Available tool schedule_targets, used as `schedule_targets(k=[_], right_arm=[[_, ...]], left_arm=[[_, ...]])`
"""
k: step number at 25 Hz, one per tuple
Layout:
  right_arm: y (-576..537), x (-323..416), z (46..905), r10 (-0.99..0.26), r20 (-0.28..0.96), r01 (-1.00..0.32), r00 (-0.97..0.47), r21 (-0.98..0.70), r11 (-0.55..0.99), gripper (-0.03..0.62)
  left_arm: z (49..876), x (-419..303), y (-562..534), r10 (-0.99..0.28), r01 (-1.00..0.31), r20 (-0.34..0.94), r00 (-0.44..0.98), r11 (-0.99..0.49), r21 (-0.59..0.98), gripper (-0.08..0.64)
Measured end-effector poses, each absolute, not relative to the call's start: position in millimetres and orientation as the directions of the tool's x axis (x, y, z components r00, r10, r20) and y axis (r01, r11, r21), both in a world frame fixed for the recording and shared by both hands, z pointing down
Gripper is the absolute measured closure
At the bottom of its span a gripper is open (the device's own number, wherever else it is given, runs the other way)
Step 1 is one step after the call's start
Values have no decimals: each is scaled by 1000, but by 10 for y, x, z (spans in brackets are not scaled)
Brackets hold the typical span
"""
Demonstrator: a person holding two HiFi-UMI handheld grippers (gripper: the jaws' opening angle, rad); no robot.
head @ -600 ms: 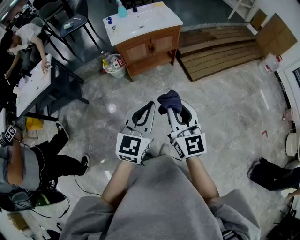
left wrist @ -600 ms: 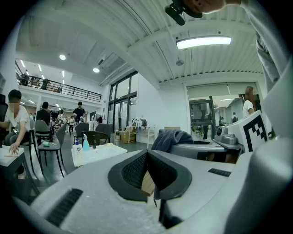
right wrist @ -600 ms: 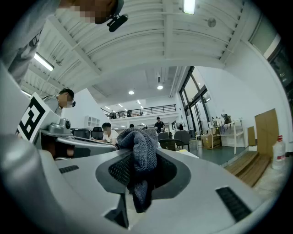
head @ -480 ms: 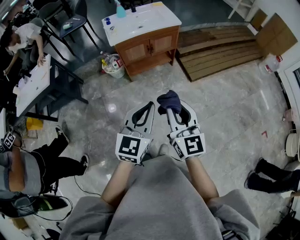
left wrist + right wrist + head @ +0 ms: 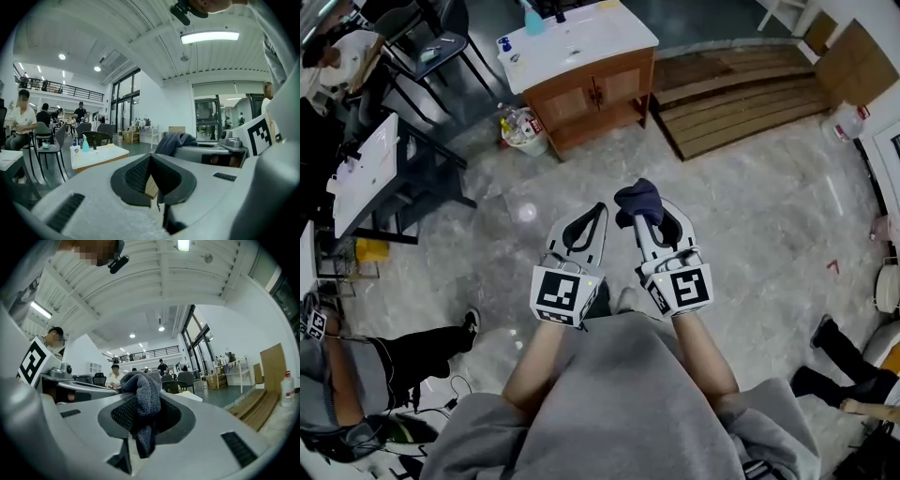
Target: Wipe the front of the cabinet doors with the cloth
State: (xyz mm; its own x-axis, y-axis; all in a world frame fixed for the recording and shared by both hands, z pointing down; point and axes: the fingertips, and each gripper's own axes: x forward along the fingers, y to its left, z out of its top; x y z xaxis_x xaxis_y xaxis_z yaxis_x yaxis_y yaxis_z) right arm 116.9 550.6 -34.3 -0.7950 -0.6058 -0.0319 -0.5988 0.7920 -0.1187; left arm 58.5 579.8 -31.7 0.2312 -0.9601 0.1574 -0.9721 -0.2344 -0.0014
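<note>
Floor (image 5: pixel 750 216): bucket (image 5: pixel 525 134) beside cabinet (image 5: pixel 595 94); right gripper (image 5: pixel 643 221) clamps cloth (image 5: pixel 637 199).

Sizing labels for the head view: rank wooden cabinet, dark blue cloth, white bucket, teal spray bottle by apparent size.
1. Wooden white-topped cabinet.
2-3. Dark blue cloth and white bucket look alike; the cloth is nearer the camera, so unranked.
4. Teal spray bottle.

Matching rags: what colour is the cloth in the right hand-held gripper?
Dark blue-grey cloth, clearest in right gripper view.
</note>
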Motion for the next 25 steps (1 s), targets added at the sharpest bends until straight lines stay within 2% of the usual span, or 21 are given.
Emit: schedule_targets(k=[25], right_arm=[[4015,163,-160,-706,29,-704,-708,-97,703,508]], left_arm=[[-152,-493,4142,-923,-937,157,350,-345,59,554]])
